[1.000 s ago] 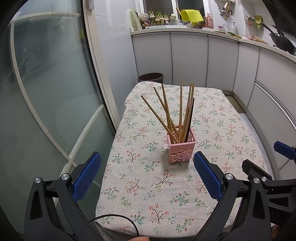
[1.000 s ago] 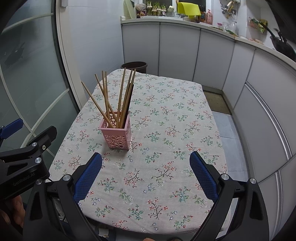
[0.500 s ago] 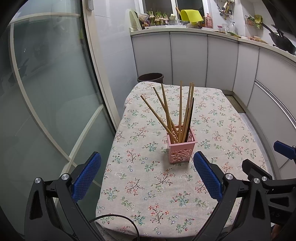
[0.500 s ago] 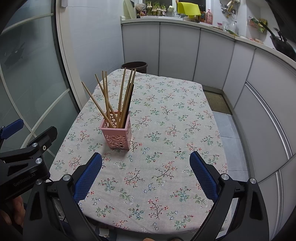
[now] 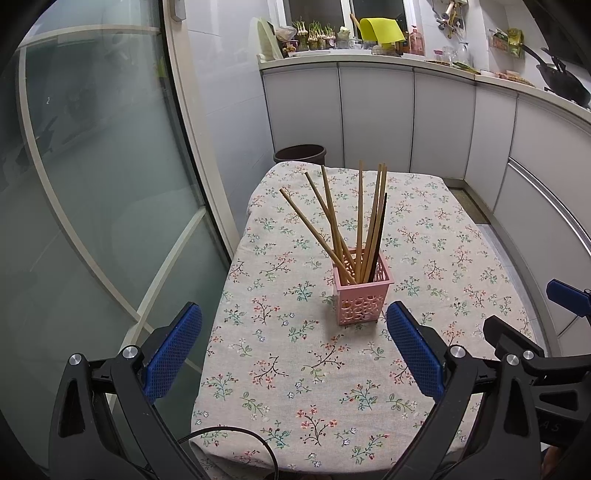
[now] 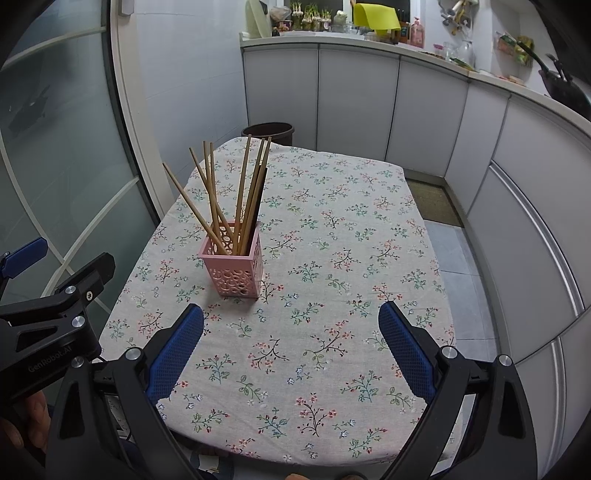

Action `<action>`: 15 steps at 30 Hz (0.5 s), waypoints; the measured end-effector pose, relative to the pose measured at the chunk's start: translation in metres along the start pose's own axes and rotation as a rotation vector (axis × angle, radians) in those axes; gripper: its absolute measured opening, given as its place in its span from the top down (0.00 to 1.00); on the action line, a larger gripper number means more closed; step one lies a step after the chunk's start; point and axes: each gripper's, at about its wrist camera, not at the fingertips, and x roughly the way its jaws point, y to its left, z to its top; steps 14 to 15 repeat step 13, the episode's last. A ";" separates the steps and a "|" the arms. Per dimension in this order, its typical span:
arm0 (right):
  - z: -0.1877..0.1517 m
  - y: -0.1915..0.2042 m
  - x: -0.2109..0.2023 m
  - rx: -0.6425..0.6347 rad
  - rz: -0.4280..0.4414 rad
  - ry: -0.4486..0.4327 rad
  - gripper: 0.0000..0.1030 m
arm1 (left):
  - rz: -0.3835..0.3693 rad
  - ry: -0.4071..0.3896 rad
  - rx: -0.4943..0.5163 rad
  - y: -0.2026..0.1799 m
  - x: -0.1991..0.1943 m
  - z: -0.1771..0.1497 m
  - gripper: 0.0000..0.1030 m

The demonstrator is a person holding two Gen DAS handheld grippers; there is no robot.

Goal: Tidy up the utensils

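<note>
A pink perforated holder [image 5: 361, 295] [image 6: 233, 268] stands on the table with the flowered cloth [image 5: 295, 369] [image 6: 332, 258]. Several wooden chopsticks [image 5: 360, 218] [image 6: 242, 192] stand in it, fanned out, with one dark chopstick [image 5: 380, 229] among them. My left gripper [image 5: 293, 350] is open and empty, held near the table's front edge, short of the holder. My right gripper [image 6: 291, 350] is open and empty, to the right of the holder and nearer the front edge. Each gripper shows at the side of the other's view.
A glass sliding door [image 5: 92, 184] runs along the left. White kitchen cabinets [image 5: 443, 118] curve around the back and right. A dark bin [image 5: 300, 153] stands behind the table's far edge. The countertop [image 6: 369, 33] holds bottles and plants.
</note>
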 end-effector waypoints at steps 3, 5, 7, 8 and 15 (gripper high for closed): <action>0.000 0.000 0.000 0.001 0.000 0.000 0.10 | -0.001 0.001 0.000 0.000 0.000 0.000 0.07; 0.000 0.000 0.000 0.001 0.001 -0.001 0.10 | 0.001 0.002 0.001 0.000 0.000 0.000 0.07; 0.000 0.000 0.000 0.002 0.002 0.000 0.10 | 0.005 -0.001 0.007 -0.001 0.000 0.000 0.07; 0.000 -0.001 0.000 0.003 0.002 0.000 0.10 | 0.008 -0.005 0.009 -0.002 -0.001 0.000 0.07; 0.001 -0.001 0.000 0.003 0.003 0.000 0.10 | 0.006 -0.003 0.010 -0.002 -0.001 -0.001 0.07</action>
